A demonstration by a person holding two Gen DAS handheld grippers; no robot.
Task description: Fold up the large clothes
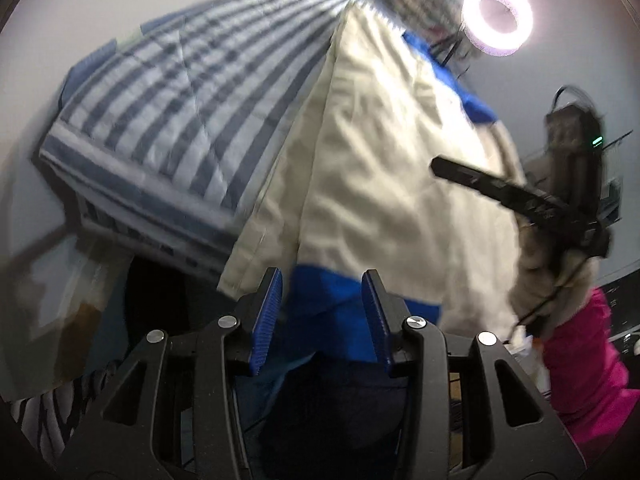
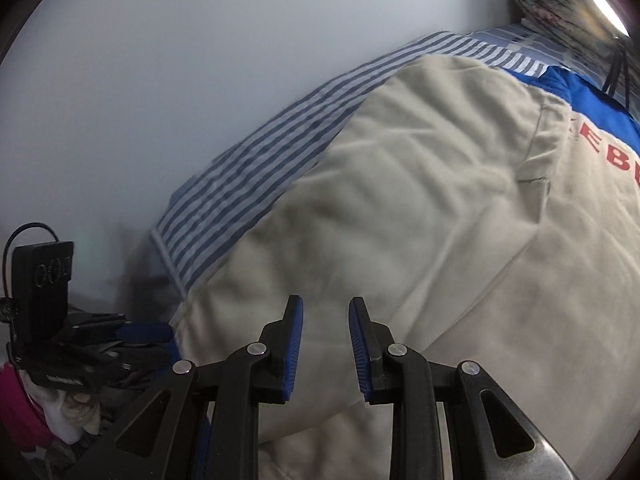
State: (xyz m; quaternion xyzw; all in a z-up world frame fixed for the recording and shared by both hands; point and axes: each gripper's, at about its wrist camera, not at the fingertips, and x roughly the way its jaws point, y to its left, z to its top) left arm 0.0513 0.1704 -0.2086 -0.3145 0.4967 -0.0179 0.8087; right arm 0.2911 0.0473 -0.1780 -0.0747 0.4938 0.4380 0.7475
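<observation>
— On the striped bedsheet [image 1: 168,92] lies the cream garment [image 1: 380,184], its blue hem [image 1: 324,292] at six o'clock, between the parted pads of the left gripper [image 1: 322,312]. What might go wrong?

— That hem could slide off the bed edge and undo the fold, since neither pad visibly presses it.

— And the right gripper [image 2: 326,344]?

— It hangs over the cream cloth, jaws narrowly apart, gripping nothing, as far as its own view shows.
</observation>
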